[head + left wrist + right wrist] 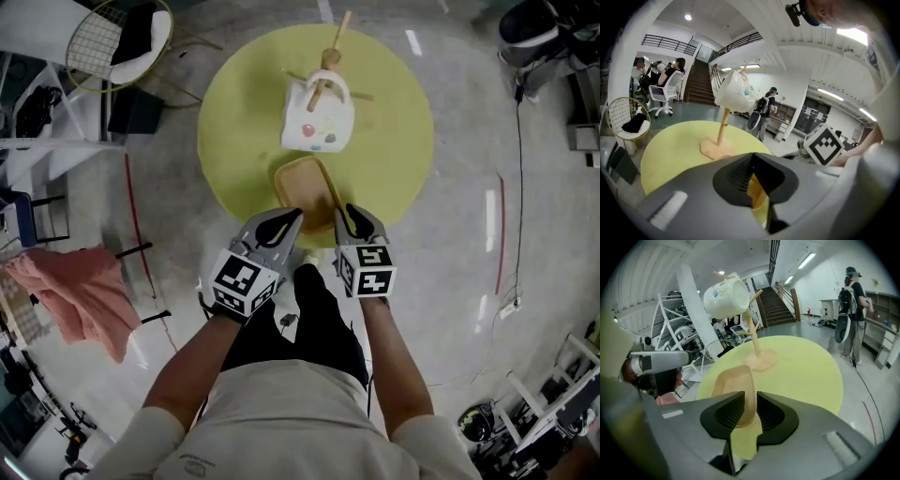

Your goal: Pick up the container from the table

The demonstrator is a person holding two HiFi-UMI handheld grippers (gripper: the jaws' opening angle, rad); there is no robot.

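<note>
A shallow tan wooden container [302, 180] lies near the front edge of the round yellow table [234, 122]. My left gripper [292, 217] is at its near left corner, and a tan rim [755, 188] shows pinched between the jaws of that left gripper [752, 176]. At the near right corner my right gripper [347, 214] is closed on the container's side wall [733, 380]; in its own view the right gripper [750, 411] has that wall between its pads. The container still rests on the table [806, 371].
Behind the container a wooden mug tree [328, 61] holds a white mug [317, 120], also seen as the mug [725, 297]. A wire-backed chair [112, 37] stands far left, a pink cloth [89, 295] lies on the floor, and a person [853, 319] stands beyond the table.
</note>
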